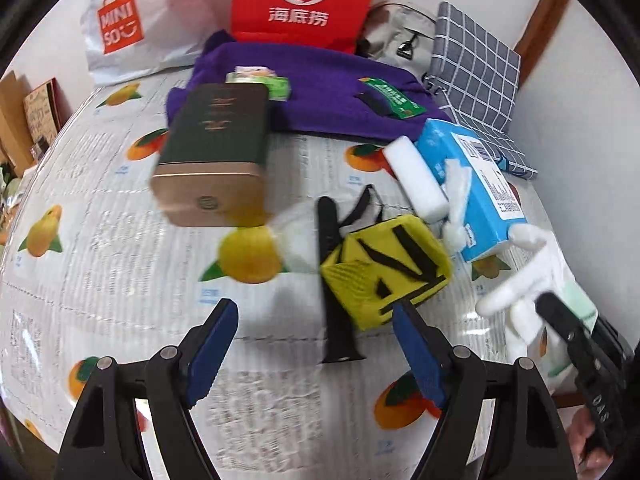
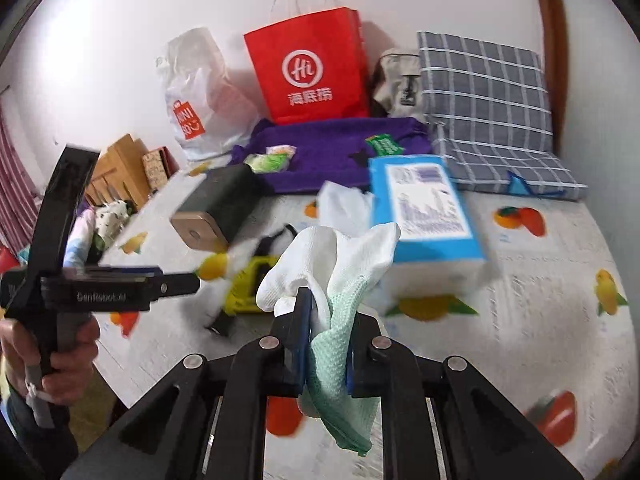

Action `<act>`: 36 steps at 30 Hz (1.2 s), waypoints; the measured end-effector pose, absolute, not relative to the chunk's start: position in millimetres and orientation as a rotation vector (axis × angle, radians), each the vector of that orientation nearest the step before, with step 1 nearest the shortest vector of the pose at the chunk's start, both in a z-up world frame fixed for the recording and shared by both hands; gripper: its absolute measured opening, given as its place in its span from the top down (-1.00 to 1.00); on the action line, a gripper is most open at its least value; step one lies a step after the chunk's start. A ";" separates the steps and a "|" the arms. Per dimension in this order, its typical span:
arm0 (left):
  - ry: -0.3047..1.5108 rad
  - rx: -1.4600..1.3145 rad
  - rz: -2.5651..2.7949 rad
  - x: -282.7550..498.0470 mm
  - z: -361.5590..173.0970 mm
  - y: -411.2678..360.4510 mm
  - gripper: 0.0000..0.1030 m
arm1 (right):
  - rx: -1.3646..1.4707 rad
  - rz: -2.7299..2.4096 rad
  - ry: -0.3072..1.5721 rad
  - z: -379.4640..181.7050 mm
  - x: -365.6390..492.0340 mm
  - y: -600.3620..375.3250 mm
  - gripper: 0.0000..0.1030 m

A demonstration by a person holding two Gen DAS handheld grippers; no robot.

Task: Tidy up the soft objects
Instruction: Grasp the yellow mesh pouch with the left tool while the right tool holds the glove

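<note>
On the bed, whose sheet point(image 1: 120, 240) is printed with oranges and lemons and lines of text too fine to read, things are lying from left to right. At the far left a white plastic bag point(image 1: 132, 28) is leaning on the wall, showing an orange "MINISO" logo. Nearer, a dark green tin point(image 1: 216, 152) with a gold end is lying on its side; its gold lettering is blurring past reading. Behind it a red paper bag point(image 1: 304, 0) is standing, carrying a white "Hi" ring and Chinese characters, its top cut off in the left wrist view. A purple cloth point(image 1: 320, 92) is spreading in front of it, with a green packet point(image 1: 390, 98) whose print is too small to make out.

The left tongs point(image 1: 312, 352) are hovering spread wide over the sheet, pinching nothing, just near a yellow pouch point(image 1: 384, 268) with black stripes lying on a black strap point(image 1: 334, 300). Right of it a white foam block point(image 1: 416, 178) is touching a blue tissue box point(image 1: 472, 184) bearing a barcode and unreadable print. At the far right a grey checked cushion point(image 1: 476, 72) is resting against the wall.

The right tongs point(image 2: 328, 344) are pressing together on a white and mint-green knitted glove point(image 2: 340, 280), lifting it above the sheet at the near right. In the right wrist view the other tool is reading "GenRobot.ai".
</note>
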State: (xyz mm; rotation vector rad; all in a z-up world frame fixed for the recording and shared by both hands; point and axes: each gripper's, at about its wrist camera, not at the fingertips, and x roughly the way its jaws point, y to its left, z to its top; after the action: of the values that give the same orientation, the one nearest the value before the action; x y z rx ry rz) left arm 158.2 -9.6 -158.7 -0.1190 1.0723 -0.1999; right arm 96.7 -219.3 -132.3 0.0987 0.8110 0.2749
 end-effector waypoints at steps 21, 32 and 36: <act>1.055 -0.102 -0.171 186.7 -192.9 -43.9 0.33 | 0.147 0.148 0.888 -202.8 94.2 -268.0 0.68; 1.030 -0.197 -0.227 179.5 -173.2 -17.5 0.43 | 0.155 0.141 0.879 -204.1 96.6 -266.7 0.62; 1.021 -0.221 -0.210 171.3 -167.9 -0.2 0.43 | 0.154 0.134 0.889 -203.6 97.4 -265.9 0.63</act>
State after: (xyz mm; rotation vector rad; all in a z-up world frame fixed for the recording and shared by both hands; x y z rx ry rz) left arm 171.3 -0.2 -167.9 -0.2214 1.0210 -0.2105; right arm 97.4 -265.9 -203.6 0.1544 0.8890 0.1337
